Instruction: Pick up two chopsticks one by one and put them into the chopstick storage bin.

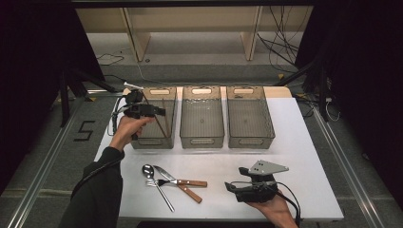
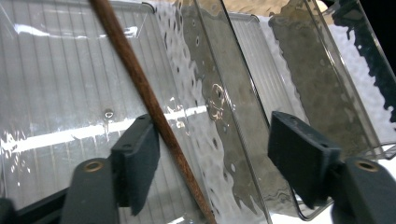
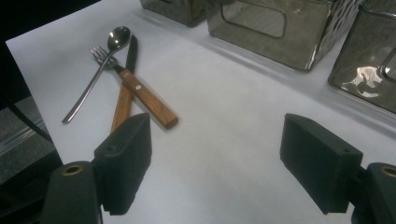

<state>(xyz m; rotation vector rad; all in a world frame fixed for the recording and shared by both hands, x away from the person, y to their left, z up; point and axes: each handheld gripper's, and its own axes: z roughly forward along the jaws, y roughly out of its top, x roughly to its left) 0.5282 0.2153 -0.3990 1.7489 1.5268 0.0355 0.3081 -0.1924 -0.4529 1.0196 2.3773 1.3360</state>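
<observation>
Chopstick (image 1: pixel 160 124) leans inside the leftmost bin (image 1: pixel 154 141) in the high view, just below the left gripper (image 1: pixel 159 112). In the left gripper view its jaws stand wide, the chopstick (image 2: pixel 140 84) loose beside one pad, so lift straight up without snagging it. In the right gripper view, the right gripper (image 3: pixel 215 158) gapes empty above the table (image 3: pixel 224 116), near the cutlery (image 3: pixel 122 74).

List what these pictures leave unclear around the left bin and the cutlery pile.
- Brown stick in the left bin: both ends cut off by the left gripper view's edges; whether it touches the left hand-held gripper pad is unclear.
- Knife: handle end hidden behind the right hand-held gripper jaw in its view.
- Fork: tines too small in the high view.
</observation>
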